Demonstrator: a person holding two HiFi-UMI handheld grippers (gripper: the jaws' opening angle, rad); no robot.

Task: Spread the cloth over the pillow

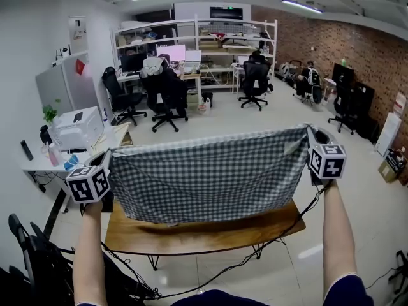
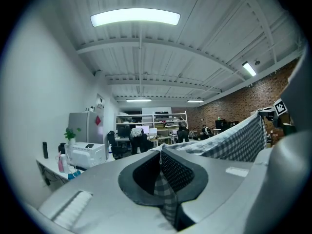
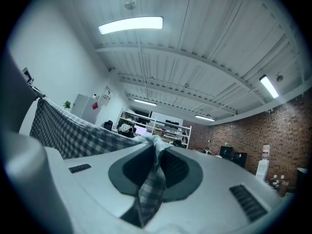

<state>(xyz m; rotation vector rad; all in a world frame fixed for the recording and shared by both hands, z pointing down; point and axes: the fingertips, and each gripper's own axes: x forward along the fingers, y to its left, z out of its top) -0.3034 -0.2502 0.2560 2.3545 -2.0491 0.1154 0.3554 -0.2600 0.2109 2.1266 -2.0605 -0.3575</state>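
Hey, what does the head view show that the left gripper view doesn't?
Only the head view shows the wooden table below, the person's forearms, and the checked cloth hanging as a full sheet. Only the left gripper view shows the left gripper up close, its jaws shut on a corner of the cloth. Both show the cloth's top edge running across to the right gripper, plus the white printer and the shelves behind.

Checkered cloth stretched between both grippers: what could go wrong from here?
The left gripper and right gripper each pinch only a corner of the checkered cloth; a slip would drop that side. The cloth screens much of the wooden table, and no pillow shows, so lowering may land off-centre.
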